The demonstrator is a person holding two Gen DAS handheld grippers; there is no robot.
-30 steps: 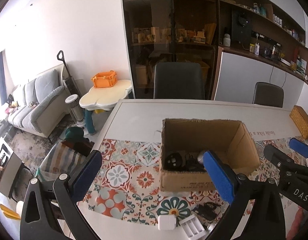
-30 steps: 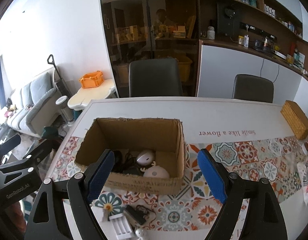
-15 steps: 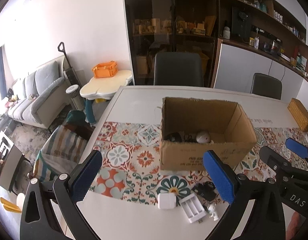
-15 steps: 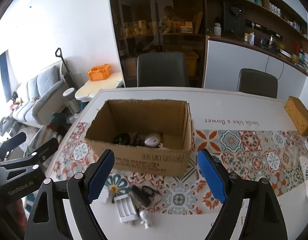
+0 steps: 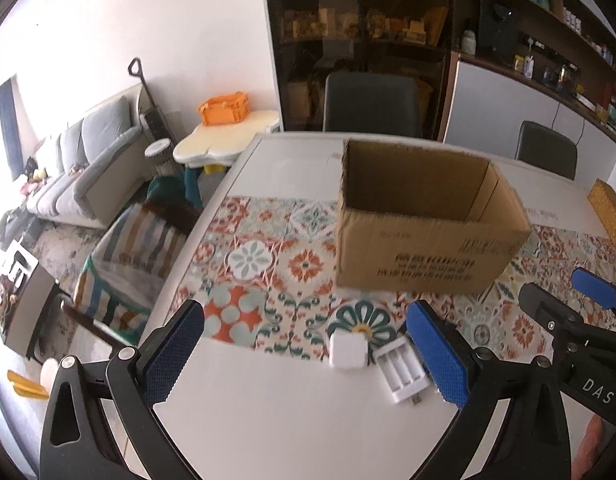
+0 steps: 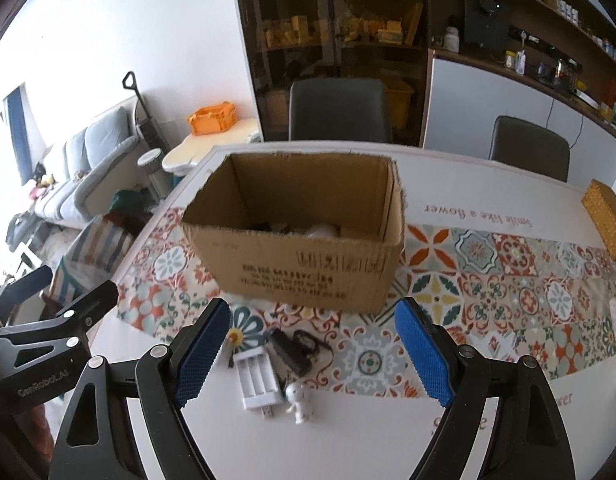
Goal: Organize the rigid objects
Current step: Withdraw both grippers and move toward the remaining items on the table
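Note:
An open cardboard box (image 5: 424, 236) (image 6: 304, 248) stands on the patterned runner, with dark and pale items just showing inside it in the right wrist view. In front of it on the white table lie a white square charger (image 5: 347, 353), a white battery holder (image 5: 400, 372) (image 6: 257, 382), a black adapter with its cord (image 6: 292, 350) and a small white figurine (image 6: 298, 397). My left gripper (image 5: 306, 358) is open above the charger, empty. My right gripper (image 6: 310, 354) is open over the small items, nothing between its fingers.
A woven yellow box (image 6: 606, 220) sits at the table's right edge. Two dark chairs (image 6: 340, 110) stand behind the table. Off the left edge are a striped chair (image 5: 136, 256), a small table with an orange crate (image 5: 224, 109) and a grey sofa (image 5: 80, 168).
Both grippers have sunk and drawn back from the box toward the table's near edge. The small items in front of the box have come into fuller view. The jaws kept their width.

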